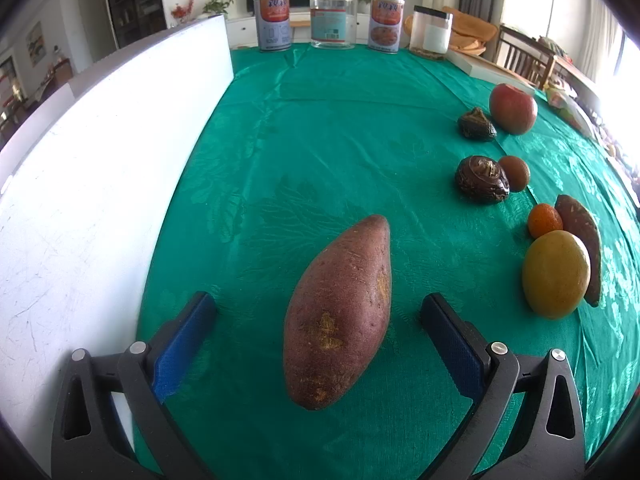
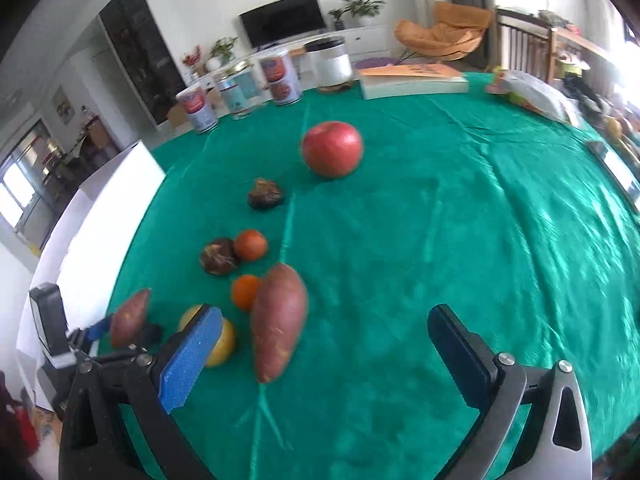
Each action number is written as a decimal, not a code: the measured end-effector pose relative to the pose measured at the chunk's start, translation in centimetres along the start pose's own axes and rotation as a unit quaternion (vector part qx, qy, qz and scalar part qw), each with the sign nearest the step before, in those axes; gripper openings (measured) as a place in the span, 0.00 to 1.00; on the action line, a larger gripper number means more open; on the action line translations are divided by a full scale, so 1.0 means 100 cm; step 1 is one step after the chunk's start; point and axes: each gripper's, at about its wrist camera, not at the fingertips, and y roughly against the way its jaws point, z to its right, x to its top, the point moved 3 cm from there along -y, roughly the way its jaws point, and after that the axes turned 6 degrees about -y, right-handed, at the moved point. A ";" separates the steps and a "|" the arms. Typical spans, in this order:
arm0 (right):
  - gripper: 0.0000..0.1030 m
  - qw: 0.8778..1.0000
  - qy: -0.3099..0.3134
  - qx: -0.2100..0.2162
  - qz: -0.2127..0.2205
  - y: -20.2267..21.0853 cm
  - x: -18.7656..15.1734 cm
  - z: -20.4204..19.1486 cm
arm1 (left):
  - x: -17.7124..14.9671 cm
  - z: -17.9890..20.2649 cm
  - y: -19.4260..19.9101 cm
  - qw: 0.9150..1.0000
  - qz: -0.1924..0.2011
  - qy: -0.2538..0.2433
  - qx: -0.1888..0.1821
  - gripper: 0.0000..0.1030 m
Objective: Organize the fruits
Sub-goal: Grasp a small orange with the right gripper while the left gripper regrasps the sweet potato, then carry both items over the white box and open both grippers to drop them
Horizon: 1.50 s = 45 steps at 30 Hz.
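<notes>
1. The left gripper (image 1: 318,310) is standing wide open over the green cloth (image 1: 320,140), pointing steeply down, with a sweet potato (image 1: 340,316) lying between its blue pads (image 1: 184,344); neither pad is touching it.
2. That sweet potato is lying lengthwise on the cloth, its narrow tip pointing away from the gripper, just right of a white board (image 1: 100,200).
3. To its right, a row of produce is running away from the camera: a yellow fruit (image 1: 556,274) touching a second sweet potato (image 1: 582,236), a small orange (image 1: 545,221), a dark brown corm (image 1: 482,179) touching a russet round fruit (image 1: 515,173), a smaller dark corm (image 1: 477,125), and a red apple (image 1: 513,109).
4. The right gripper (image 2: 324,352) is holding nothing; its jaws are open, and the second sweet potato is lying on the cloth between the pads but nearer the left one, untouched.
5. The right view is showing motion blur.
6. Two cans (image 1: 273,21), a clear jar (image 1: 333,18) and a black-lidded jar (image 1: 431,31) are standing at the far edge, with a book (image 2: 412,80) beside them.
</notes>
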 end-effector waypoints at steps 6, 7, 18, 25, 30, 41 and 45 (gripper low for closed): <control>0.53 0.993 -0.009 0.028 -0.111 -0.076 0.041 -0.030 | 0.000 0.001 0.001 1.000 0.000 -0.002 -0.002 0.99; 0.51 0.992 -0.010 0.029 -0.126 -0.087 0.041 -0.031 | 0.000 0.001 0.002 1.000 0.000 -0.002 -0.002 1.00; 0.36 0.982 -0.050 0.057 -0.172 -0.129 0.048 -0.040 | 0.010 -0.006 0.015 0.999 -0.026 -0.022 -0.032 0.91; 0.29 0.980 -0.051 0.063 -0.183 -0.116 0.039 -0.039 | 0.008 -0.005 0.014 0.997 -0.043 -0.014 -0.062 0.39; 0.28 0.983 -0.069 0.084 -0.148 -0.082 0.042 -0.032 | 0.007 -0.016 0.034 0.992 -0.027 0.042 -0.112 0.39; 0.28 0.954 -0.009 0.263 -0.145 -0.003 0.004 -0.159 | -0.003 -0.074 0.183 0.962 0.063 0.131 -0.230 0.39; 0.28 0.934 0.038 0.316 -0.165 0.001 -0.024 -0.243 | -0.008 -0.135 0.204 0.969 0.094 0.173 -0.149 0.39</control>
